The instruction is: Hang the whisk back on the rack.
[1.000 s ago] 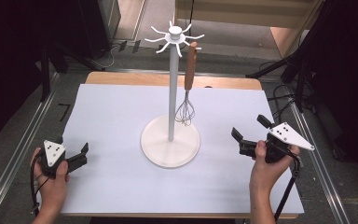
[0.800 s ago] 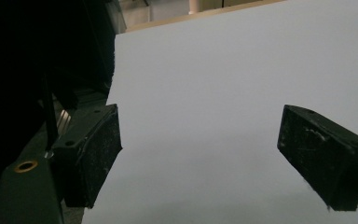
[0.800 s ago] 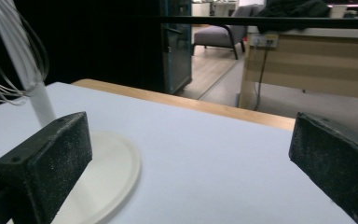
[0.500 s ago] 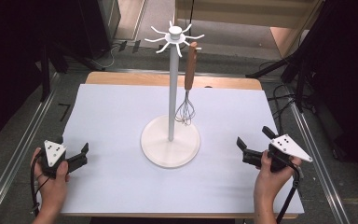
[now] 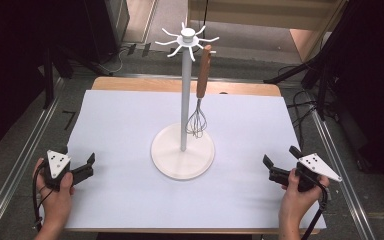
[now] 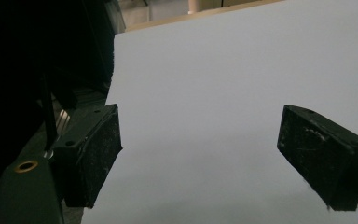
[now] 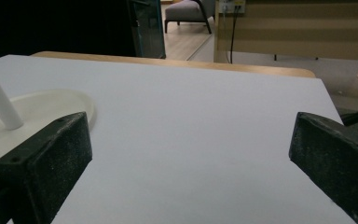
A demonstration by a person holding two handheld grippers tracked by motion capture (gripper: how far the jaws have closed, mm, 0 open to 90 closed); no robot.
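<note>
Left gripper (image 5: 82,169) low at the near left corner of the surface (image 5: 130,200), jaws spread wide, nothing between them. Right gripper (image 5: 275,170) near the right edge toward the near corner, likewise released and empty. Whisk (image 5: 198,107) with a wooden handle hanging from a hook of the white stand (image 5: 182,155) at the middle of the surface, well apart from both grippers.

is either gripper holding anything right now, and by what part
Nothing is held. The left gripper and right gripper are both open and empty; the whisk hangs from the stand.
</note>
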